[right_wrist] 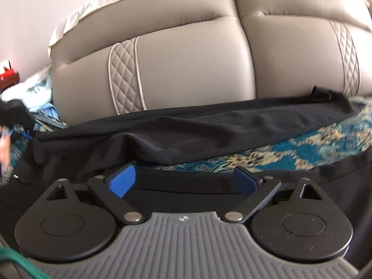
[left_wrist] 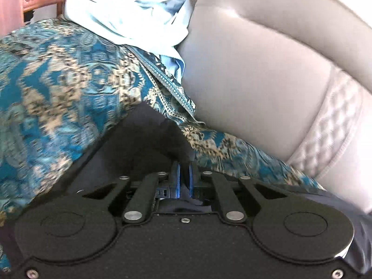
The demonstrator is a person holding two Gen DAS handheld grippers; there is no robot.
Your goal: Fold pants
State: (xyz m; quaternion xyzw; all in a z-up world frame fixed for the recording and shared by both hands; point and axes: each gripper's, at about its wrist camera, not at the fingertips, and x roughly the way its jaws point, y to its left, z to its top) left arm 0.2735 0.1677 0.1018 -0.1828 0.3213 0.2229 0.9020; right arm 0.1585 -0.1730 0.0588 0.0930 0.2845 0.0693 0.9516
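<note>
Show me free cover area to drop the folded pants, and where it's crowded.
Free: the patterned cover between the pants and the open right tool, plus the stretch left of the left tool, shut on the pants. Crowded: the light blue clothes piled against the sofa back.

Left claw (left_wrist: 185, 174) pinched tight on dark cloth; right claw (right_wrist: 183, 181) spread wide, holding nothing.

Grey sofa (right_wrist: 186, 65), patterned blue cover (left_wrist: 58, 88), black pants (right_wrist: 186, 127) on top
</note>
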